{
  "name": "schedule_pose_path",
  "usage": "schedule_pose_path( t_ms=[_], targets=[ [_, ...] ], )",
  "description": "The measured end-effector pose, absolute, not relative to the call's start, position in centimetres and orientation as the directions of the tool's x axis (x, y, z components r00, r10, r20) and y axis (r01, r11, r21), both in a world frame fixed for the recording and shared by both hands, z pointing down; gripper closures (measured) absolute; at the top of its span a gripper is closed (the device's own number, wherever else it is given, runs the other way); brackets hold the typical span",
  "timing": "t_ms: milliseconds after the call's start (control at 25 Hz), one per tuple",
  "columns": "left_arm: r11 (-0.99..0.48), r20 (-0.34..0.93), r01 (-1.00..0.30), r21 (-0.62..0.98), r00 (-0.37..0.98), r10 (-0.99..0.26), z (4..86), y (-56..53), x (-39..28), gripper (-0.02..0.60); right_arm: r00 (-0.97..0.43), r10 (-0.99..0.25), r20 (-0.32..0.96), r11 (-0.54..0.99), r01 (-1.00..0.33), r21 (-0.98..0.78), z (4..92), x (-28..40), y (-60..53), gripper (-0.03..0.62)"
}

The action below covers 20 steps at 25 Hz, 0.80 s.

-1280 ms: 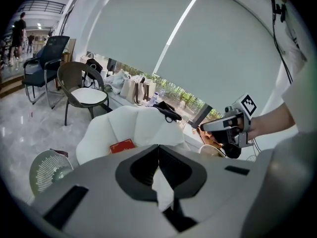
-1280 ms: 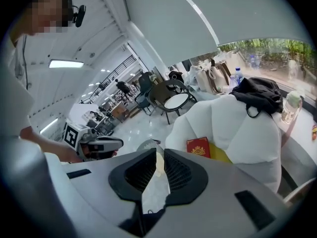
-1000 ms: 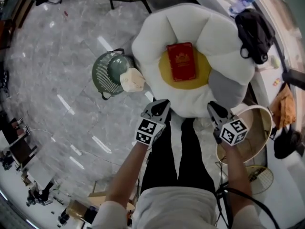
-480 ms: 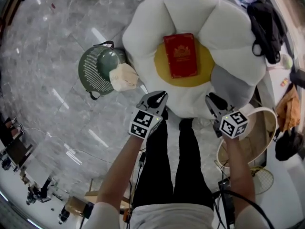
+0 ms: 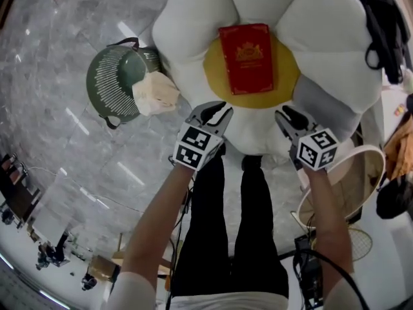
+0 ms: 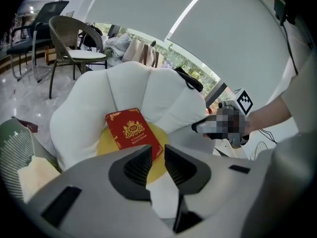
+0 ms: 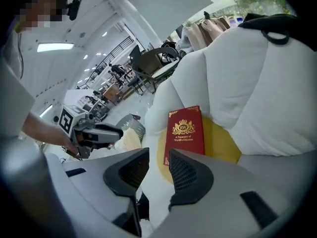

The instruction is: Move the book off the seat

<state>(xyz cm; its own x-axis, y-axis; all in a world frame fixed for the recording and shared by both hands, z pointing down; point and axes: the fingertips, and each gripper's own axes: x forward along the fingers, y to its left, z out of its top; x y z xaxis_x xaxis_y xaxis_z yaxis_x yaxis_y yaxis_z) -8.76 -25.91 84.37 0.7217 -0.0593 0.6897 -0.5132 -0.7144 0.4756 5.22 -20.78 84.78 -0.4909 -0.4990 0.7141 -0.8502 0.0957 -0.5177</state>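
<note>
L tool [image 5: 215, 112], R tool [image 5: 286, 117]: just opening, small gap, empty.

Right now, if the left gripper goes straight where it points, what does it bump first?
The left gripper would probably meet the white cushion first, just short of the red book; depth is unclear. Its jaws have just been opening, empty.

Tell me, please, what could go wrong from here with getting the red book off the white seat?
1. The red book lies flat on the soft seat. The left gripper and right gripper, whose jaws have just been opening with nothing between them, stand only partly apart and may press it into the padding rather than catch an edge.
2. Swept toward the left gripper's side, it could fall onto the green basket beside the seat.
</note>
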Motion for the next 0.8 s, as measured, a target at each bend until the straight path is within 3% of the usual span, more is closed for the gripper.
schedule_pose_path(
  t_ms=[800],
  targets=[
    [-0.631,0.752,-0.582,0.513,0.659,0.005,98.8,-25.6,-6.2,0.420,-0.446,-0.403,0.799,0.086,-0.888,-0.453,100.9,7.4,-22.4,0.369]
  ],
)
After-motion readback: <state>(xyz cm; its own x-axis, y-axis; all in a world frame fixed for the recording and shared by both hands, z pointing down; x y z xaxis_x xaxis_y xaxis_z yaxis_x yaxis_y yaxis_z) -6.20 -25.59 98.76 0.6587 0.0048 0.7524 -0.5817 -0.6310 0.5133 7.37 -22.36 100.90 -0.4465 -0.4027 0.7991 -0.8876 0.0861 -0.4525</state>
